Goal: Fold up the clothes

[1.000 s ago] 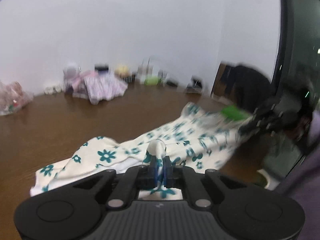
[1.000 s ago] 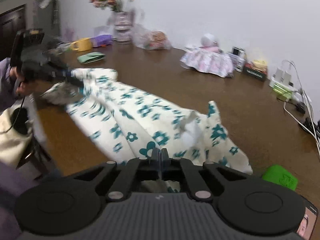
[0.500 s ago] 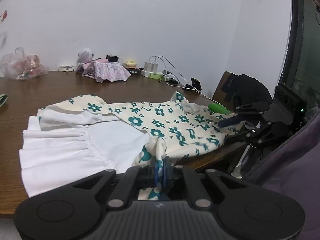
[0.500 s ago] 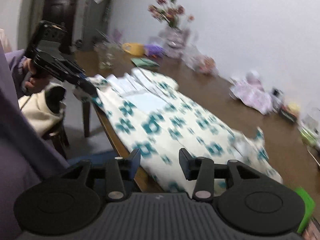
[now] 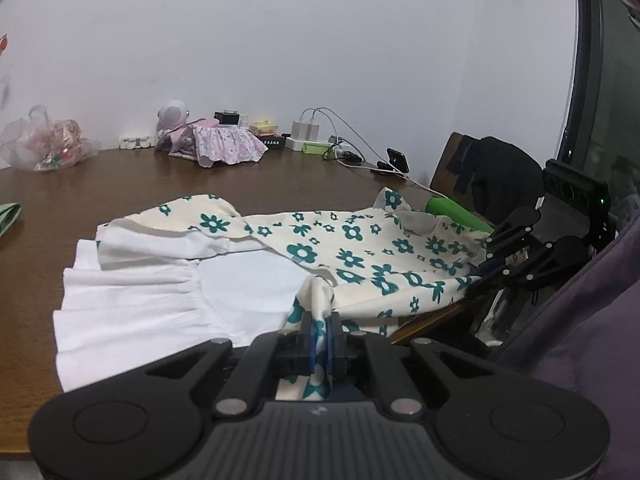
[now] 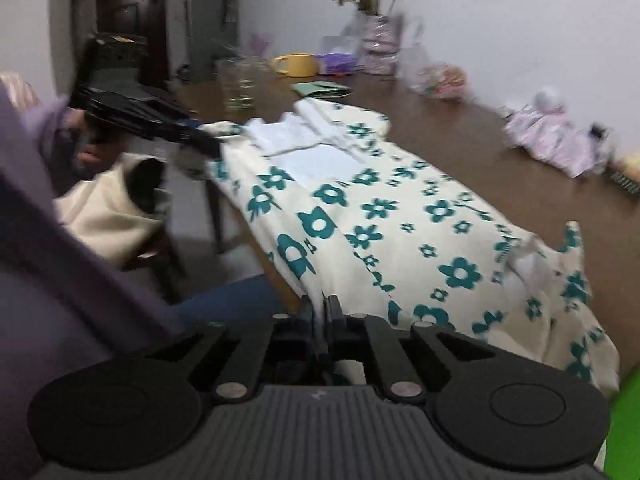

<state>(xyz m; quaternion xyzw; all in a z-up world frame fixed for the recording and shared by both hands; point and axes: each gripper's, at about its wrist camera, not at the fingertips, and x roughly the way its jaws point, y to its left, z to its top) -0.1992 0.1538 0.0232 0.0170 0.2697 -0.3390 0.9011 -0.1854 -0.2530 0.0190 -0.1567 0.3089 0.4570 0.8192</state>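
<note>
Here the floral garment point(image 5: 352, 248) is spread along the near edge of the worktop point(image 5: 120, 184), its hem clenched in the jaws of both the left gripper point(image 5: 320, 336) and the right gripper point(image 6: 319, 320), so both held points are best carried level and together.

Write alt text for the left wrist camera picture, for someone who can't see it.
The left gripper pinches the near edge of a cream dress with teal flowers, spread on a brown table. The right gripper holds the dress's far right edge. Clutter lines the wall behind.
</note>
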